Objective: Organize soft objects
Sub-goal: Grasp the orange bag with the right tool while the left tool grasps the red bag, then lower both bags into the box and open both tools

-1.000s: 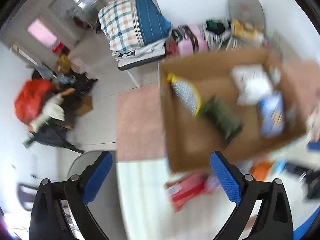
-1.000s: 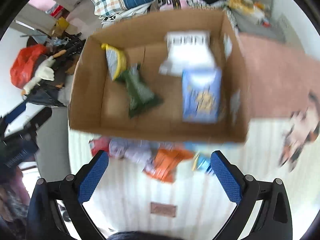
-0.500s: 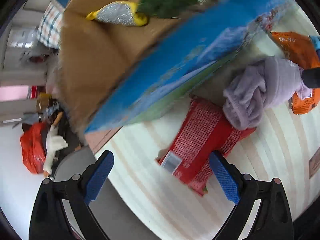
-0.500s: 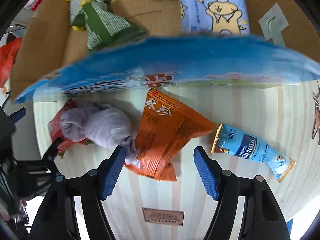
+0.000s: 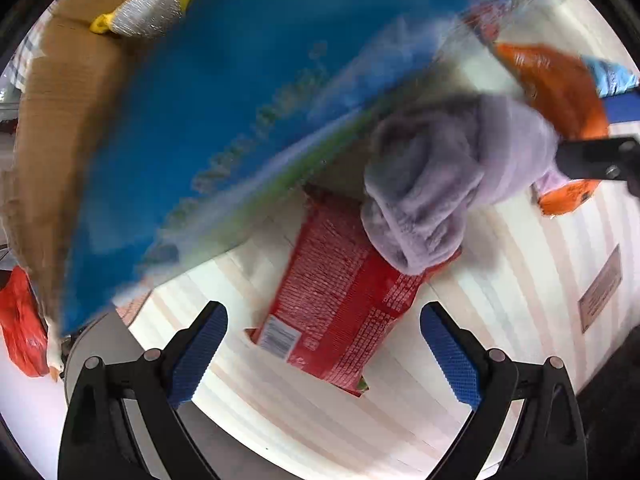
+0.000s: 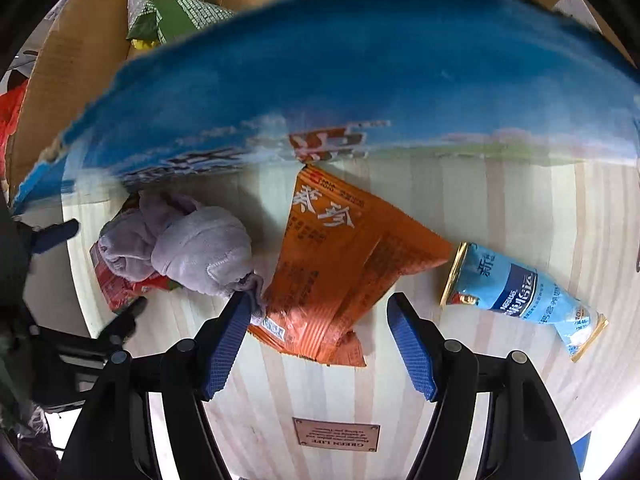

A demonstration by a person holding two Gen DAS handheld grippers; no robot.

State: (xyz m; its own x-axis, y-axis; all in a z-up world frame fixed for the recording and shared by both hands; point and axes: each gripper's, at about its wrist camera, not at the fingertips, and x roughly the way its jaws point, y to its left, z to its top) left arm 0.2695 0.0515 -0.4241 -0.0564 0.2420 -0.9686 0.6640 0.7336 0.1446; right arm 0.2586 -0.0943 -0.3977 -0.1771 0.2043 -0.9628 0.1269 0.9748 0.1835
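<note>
Right claw (image 6: 316, 320) is hanging wide open, empty, straddling the orange snack packet (image 6: 336, 264); light, crinkly and slippery, probably best pinched at its near sealed edge

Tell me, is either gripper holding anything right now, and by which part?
Nothing is held. The left gripper is open above the red packet; the right gripper is open around the orange packet.

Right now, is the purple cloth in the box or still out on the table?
Out. The purple cloth lies bunched on the table, partly atop the red packet, beside the cardboard box.
</note>
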